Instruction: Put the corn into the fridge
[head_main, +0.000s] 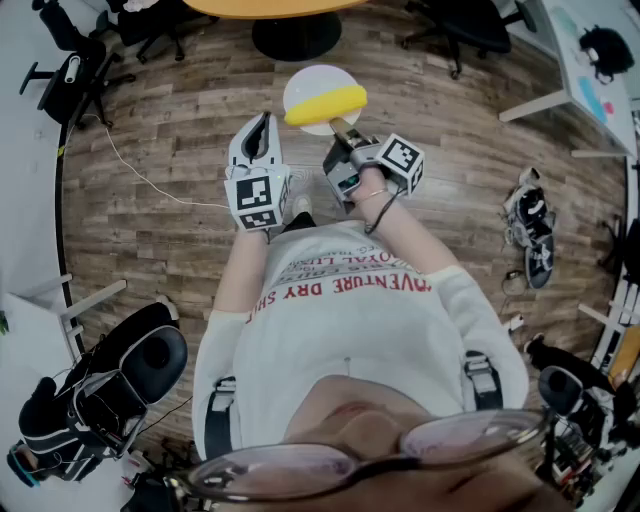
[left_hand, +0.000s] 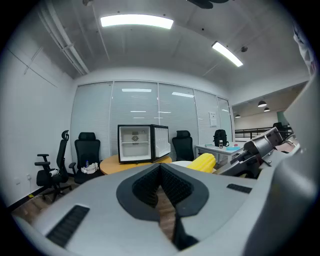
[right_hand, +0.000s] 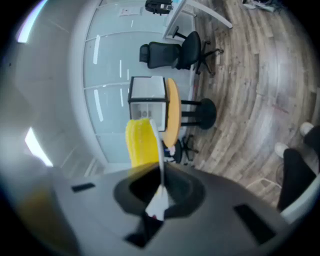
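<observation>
A yellow corn cob (head_main: 326, 104) lies on a white plate (head_main: 312, 82), and my right gripper (head_main: 345, 137) is shut on the plate's near rim, holding it out over the wooden floor. In the right gripper view the plate (right_hand: 159, 150) shows edge-on between the jaws, with the corn (right_hand: 139, 142) beside it. My left gripper (head_main: 259, 138) hangs just left of the plate, shut and empty. Ahead stands a small black fridge (left_hand: 142, 144), door open, on a round orange table (left_hand: 131, 164). The corn (left_hand: 203, 162) and my right gripper (left_hand: 260, 149) show at the right of the left gripper view.
Black office chairs (left_hand: 87, 150) flank the table, whose black base (head_main: 295, 36) shows at the top. A white desk (head_main: 585, 75) is at the right, with shoes (head_main: 531, 226) on the floor below it. A white cable (head_main: 150, 180) crosses the floor at left, and a black seat (head_main: 110, 385) sits at lower left.
</observation>
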